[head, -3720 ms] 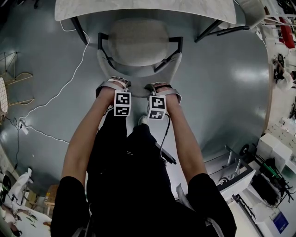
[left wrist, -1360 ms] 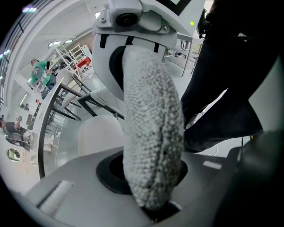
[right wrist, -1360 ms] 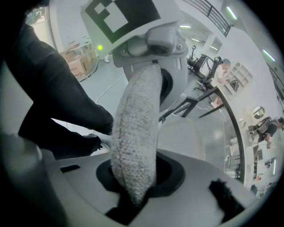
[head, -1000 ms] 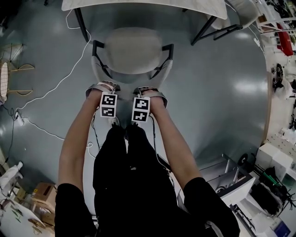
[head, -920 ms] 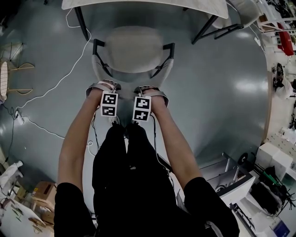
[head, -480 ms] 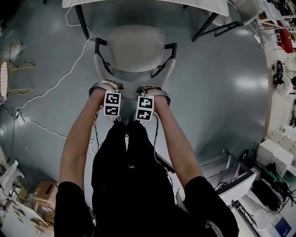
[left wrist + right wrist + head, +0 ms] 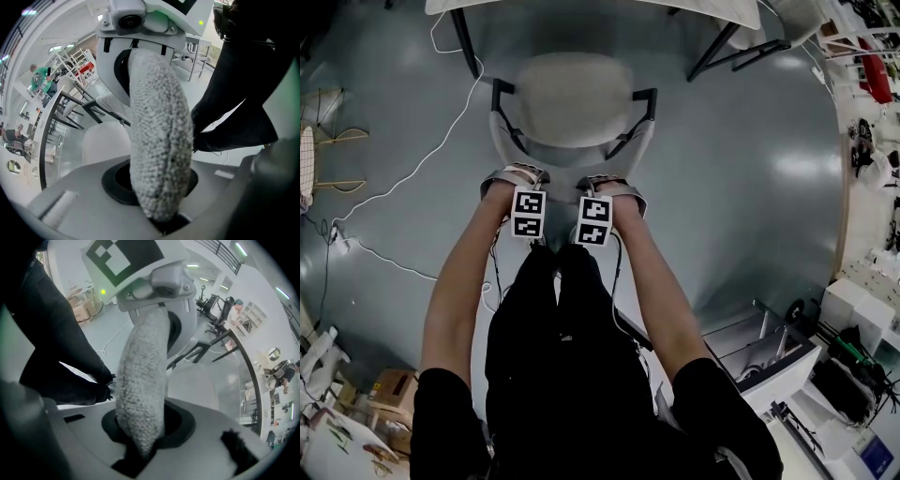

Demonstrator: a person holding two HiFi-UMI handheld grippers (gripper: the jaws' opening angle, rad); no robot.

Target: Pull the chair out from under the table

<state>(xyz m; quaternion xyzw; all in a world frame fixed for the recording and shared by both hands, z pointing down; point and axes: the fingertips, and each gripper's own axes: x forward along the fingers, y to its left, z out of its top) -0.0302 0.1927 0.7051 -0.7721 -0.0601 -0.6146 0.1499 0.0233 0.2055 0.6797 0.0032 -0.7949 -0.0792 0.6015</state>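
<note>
In the head view a chair with a pale round seat (image 7: 574,97) and black arm frames stands just in front of the table (image 7: 487,6), its seat out from under the top. Both grippers sit side by side on the chair's curved backrest. My left gripper (image 7: 516,175) is shut on the left part of the backrest, my right gripper (image 7: 614,182) on the right part. In the left gripper view the nubbly grey backrest (image 7: 159,140) runs between the jaws of the left gripper (image 7: 159,208). The right gripper view shows the same backrest (image 7: 140,380) clamped in the right gripper (image 7: 140,444).
The person's dark-clad legs (image 7: 553,337) stand right behind the chair. A white cable (image 7: 422,164) trails over the grey floor at the left. Black table legs (image 7: 722,47) and a second chair (image 7: 797,23) are at the upper right, metal racks (image 7: 769,352) at the lower right.
Since the earliest frame the chair has come away from the table toward the person, both grippers still on its backrest. Over the last second it has hardly shifted.
</note>
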